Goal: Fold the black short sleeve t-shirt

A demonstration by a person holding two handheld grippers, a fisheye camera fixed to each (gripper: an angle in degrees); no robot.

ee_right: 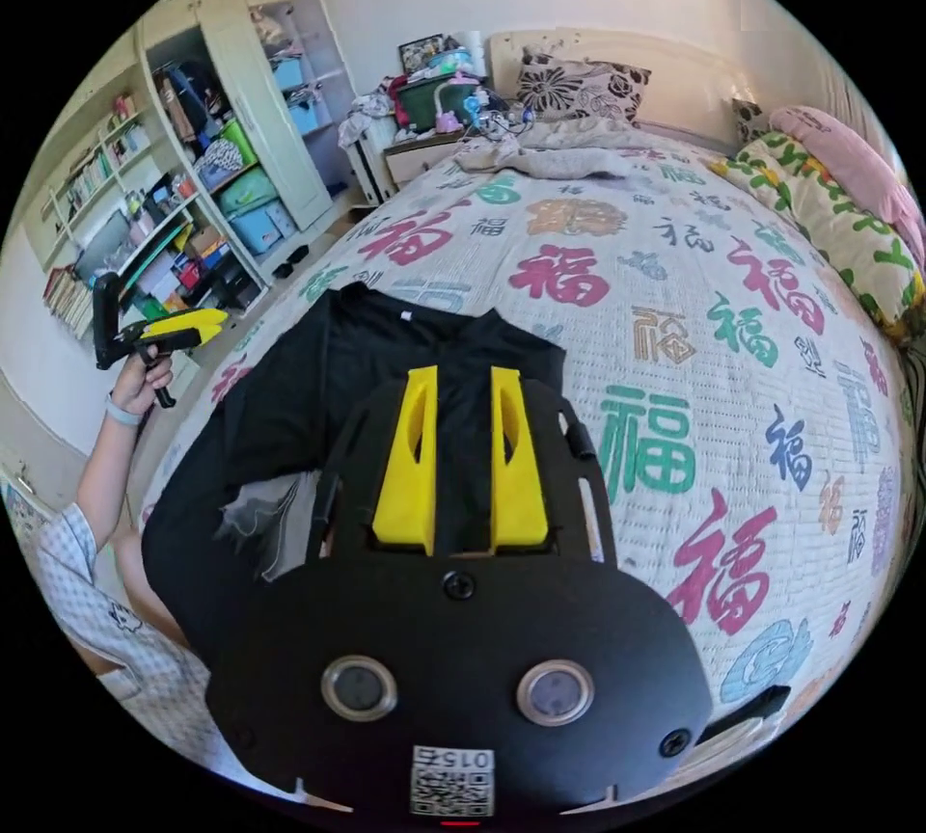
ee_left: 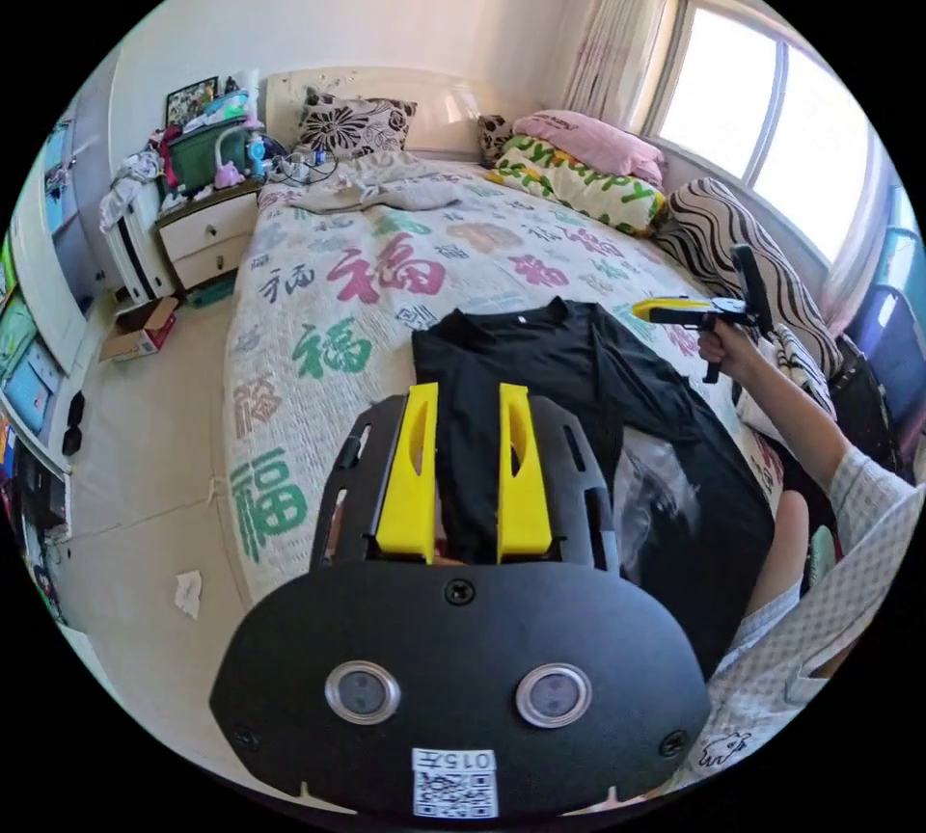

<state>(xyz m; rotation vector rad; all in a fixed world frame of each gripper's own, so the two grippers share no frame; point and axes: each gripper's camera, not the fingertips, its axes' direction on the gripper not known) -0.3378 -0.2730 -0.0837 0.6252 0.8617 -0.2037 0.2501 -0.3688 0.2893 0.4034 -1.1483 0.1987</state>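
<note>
Left tool [ee_left: 466, 394] hangs over the black t-shirt [ee_left: 579, 389], jaws spread, gripping nothing. Right tool [ee_right: 461, 380], same deal. Shirt's partly folded on the bed [ee_right: 675, 312].

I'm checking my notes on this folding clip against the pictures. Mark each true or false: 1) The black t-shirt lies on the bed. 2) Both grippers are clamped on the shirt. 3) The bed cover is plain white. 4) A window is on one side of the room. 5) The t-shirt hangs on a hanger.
1) True: the black t-shirt lies on the bed.
2) False: the left gripper and right gripper are open, held above it.
3) False: the cover bears large coloured characters.
4) True: the window is beside the bed.
5) False: it lies partly folded on the bed, collar toward the pillows.
</note>
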